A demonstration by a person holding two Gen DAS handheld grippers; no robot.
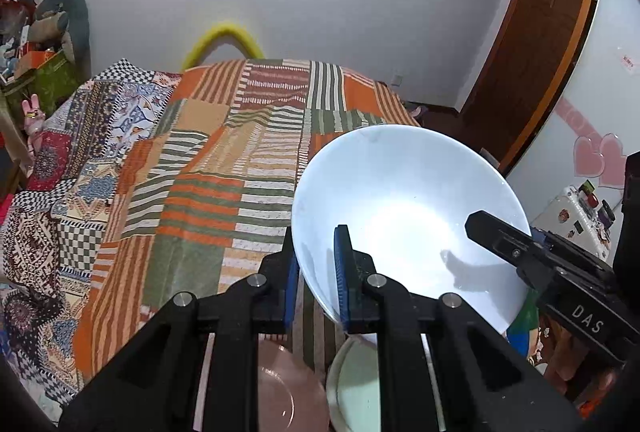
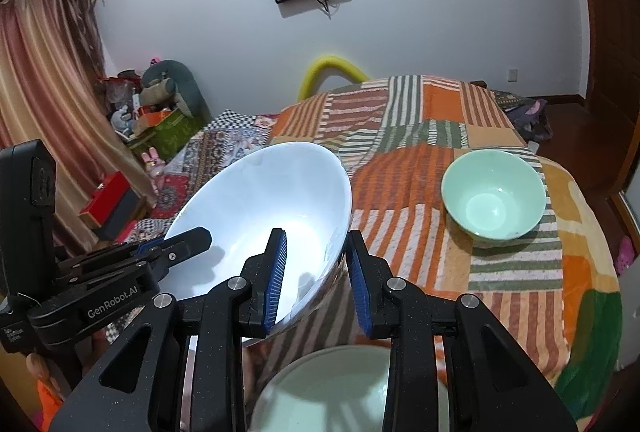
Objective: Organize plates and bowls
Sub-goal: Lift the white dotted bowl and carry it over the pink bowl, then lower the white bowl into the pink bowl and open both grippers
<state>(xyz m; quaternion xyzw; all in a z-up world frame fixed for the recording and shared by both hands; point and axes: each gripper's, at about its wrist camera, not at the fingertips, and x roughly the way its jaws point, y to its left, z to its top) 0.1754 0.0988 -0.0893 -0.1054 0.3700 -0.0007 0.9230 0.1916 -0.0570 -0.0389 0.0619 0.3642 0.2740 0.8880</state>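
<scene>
The left hand-held gripper (image 1: 316, 272) is clamped on the near rim of a large white bowl (image 1: 404, 216), one blue pad inside, one outside. The right hand-held gripper (image 2: 316, 272) grips the same bowl's opposite rim, holding it tilted above the patchwork bed (image 2: 500, 272). Below both lies a pale green plate (image 2: 332, 392), with a pink plate (image 1: 280, 388) just left. Beyond the right gripper, well apart, a green bowl (image 2: 494, 200) sits upright.

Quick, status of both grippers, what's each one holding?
Left gripper: shut on the white bowl, at its rim.
Right gripper: shut on the same white bowl's opposite rim.
</scene>
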